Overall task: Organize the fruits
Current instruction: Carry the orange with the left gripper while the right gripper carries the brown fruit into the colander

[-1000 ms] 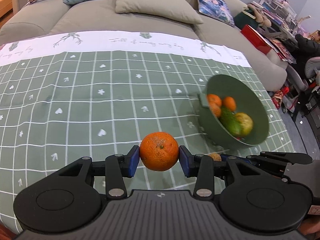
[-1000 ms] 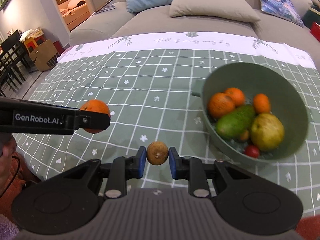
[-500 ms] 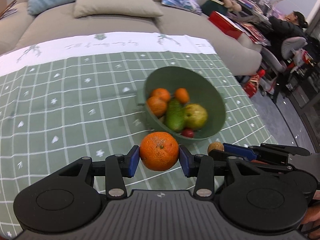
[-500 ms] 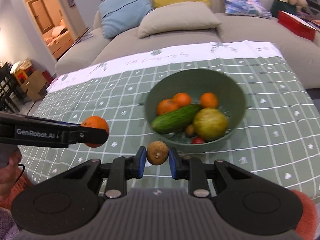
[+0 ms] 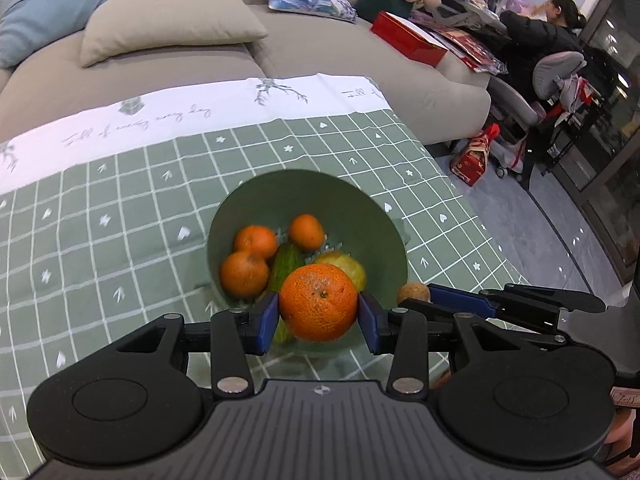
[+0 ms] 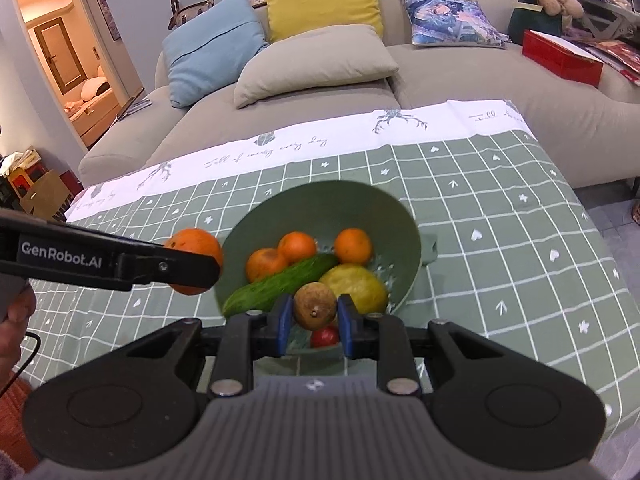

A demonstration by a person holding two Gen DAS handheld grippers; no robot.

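Observation:
My left gripper is shut on a large orange, held above the near rim of a green bowl. In the right wrist view that same orange hangs at the bowl's left edge. My right gripper is shut on a small brown round fruit, also over the near part of the green bowl. Inside the bowl lie three small oranges, a green cucumber, a yellow-green pear and a small red fruit. The brown fruit shows to the right in the left wrist view.
The bowl stands on a green checked tablecloth with a white border. A beige sofa with cushions runs along the table's far side. A red box lies on the sofa's right end. A person sits at a desk far right.
Both grippers have travelled toward the bowl with their fruits still gripped. The bowl has shifted from the right of each view to the middle, just beyond the fingertips.

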